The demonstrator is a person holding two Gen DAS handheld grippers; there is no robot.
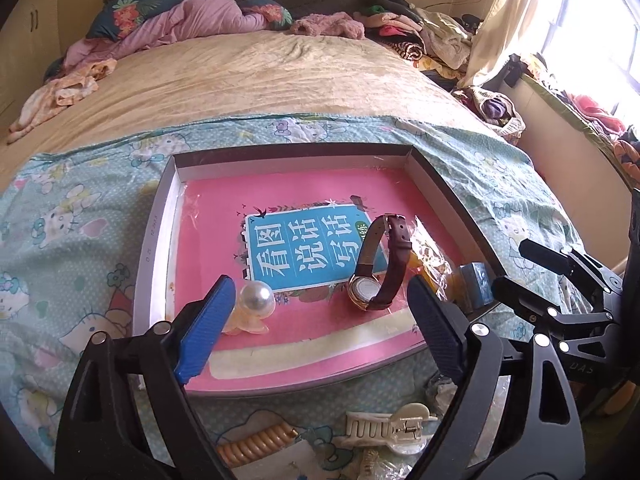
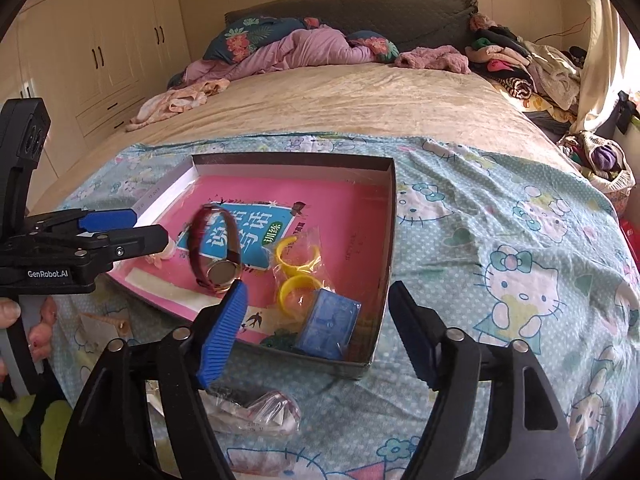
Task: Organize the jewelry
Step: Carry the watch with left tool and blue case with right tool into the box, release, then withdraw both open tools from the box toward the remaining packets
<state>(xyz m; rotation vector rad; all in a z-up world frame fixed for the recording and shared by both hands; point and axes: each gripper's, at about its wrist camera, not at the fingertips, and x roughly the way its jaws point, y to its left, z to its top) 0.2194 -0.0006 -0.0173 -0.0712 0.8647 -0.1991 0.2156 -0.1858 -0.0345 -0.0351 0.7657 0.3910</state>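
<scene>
Left claw: the left gripper (image 1: pixel 320 320) stood wide and held nothing, poised over the near edge of the shallow box (image 1: pixel 160 216).
Right claw: the right gripper (image 2: pixel 316 332) was likewise spread wide and empty, above the box's near right corner.
Watch: the wristwatch (image 1: pixel 380 268) lay inside the box, just ahead of the left claw and nearer its right finger, case down and strap arched upward in a loop.
Pearl clip: the pearl hair clip (image 1: pixel 252 308) sat right beside the left claw's left finger.
Bagged bangles: the yellow bangles (image 2: pixel 296 276) in crinkly plastic lay ahead of the right claw, with a small blue box (image 2: pixel 330 324) just beyond its left finger.
Outside the box: a cream claw clip (image 1: pixel 388 428) and a coiled hair tie (image 1: pixel 256 444) lay below the left claw, on the Hello Kitty blanket (image 2: pixel 500 248).
Handling: the watch looked light, its leather strap pliant and its crystal likely easy to scratch; pinching the raised strap seemed safer than the smooth round case. The plastic bag would probably slip and crumple.
</scene>
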